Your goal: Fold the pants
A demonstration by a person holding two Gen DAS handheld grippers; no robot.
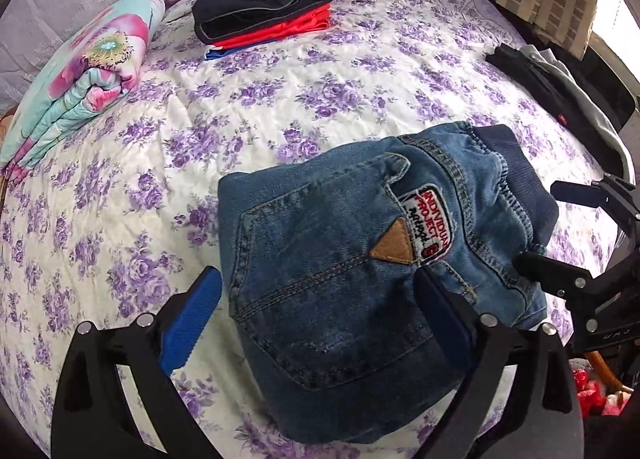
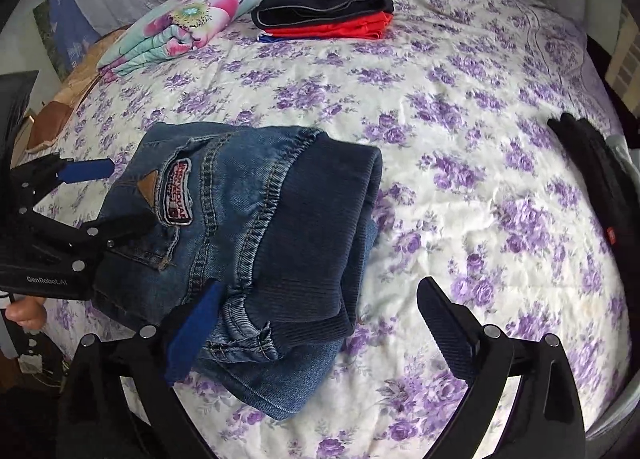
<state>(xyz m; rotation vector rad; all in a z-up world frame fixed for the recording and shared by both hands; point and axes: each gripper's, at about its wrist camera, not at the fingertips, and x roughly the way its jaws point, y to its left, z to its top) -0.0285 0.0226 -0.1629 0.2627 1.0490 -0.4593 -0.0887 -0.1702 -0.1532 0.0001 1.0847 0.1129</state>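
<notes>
Pants (image 1: 344, 259) x1 folded on bed (image 1: 280, 99), left gripper (image 1: 316, 323) + right gripper (image 2: 320, 335) both released

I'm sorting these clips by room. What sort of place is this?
Most likely a bedroom: a bed with a floral sheet, a folded quilt near its head, and a stack of folded clothes.

The bedspread (image 1: 280, 107) is cream white, strewn with purple roses. The folded jeans (image 1: 340, 259) are faded blue denim with a darker navy ribbed waistband (image 2: 316, 211), a tan triangle patch (image 1: 392, 249) and a white badge (image 1: 426, 225) lettered in red and black. Both grippers are black with blue pads (image 1: 192, 323) (one pad on each looks nearly navy in shadow). The quilt (image 1: 80, 75) is turquoise with pink flowers. In the stack (image 1: 264, 11), black lies over bright red.
</notes>
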